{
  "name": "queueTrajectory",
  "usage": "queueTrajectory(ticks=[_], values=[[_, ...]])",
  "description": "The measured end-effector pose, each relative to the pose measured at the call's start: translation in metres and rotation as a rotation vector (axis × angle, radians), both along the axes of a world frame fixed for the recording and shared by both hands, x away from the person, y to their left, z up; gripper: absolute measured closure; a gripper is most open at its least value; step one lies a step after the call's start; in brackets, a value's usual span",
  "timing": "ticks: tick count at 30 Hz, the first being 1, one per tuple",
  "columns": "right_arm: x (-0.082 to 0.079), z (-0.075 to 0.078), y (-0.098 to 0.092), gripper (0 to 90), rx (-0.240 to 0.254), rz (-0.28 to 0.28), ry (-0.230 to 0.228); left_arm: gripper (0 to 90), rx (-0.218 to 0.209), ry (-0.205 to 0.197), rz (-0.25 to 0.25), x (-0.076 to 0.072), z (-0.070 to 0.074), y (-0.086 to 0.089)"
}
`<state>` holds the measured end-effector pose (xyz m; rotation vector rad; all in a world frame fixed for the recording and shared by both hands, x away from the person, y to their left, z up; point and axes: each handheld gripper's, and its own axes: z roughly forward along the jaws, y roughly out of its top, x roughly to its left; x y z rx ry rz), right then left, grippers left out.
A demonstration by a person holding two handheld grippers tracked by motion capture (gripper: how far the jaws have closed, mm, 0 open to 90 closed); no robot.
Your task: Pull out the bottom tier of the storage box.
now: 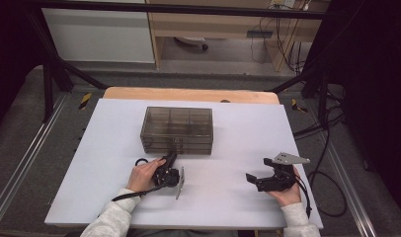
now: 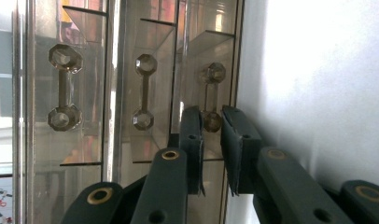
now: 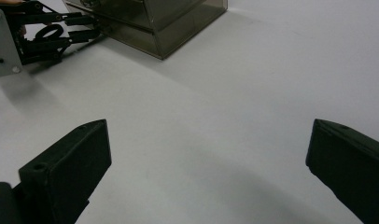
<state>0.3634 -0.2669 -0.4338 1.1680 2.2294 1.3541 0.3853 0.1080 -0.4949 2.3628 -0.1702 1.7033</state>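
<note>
At the drawer box's (image 1: 177,129) front, our left gripper (image 2: 211,140) has its jaws around the lowest drawer's handle (image 2: 211,95) – whether they're pinching, we can't tell – ready to pull; right gripper (image 1: 260,180) waits wide open.

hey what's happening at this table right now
A person is working with tongs in each hand on a white table. The left tongs are rolled on their side at the front of a smoky clear drawer box, with their jaws set close on either side of the handle of the bottom drawer; whether the pads press on it yet cannot be told. The right tongs rest wide open on the table, apart from the box.
</note>
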Motion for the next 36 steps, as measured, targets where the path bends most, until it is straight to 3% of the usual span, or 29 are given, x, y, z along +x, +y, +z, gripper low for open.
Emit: queueTrajectory(ticks=[18,36], values=[[0.0001,-0.0001,-0.0002,0.7,0.0,-0.001,0.002,80.0,0.057,-0.065,-0.007,-0.0021,-0.0063,-0.0014],[0.0,0.0002,-0.0008,0.6,0.003,-0.003,0.004,80.4,0.066,-0.081,-0.008,-0.0028,-0.0081,-0.0021]])
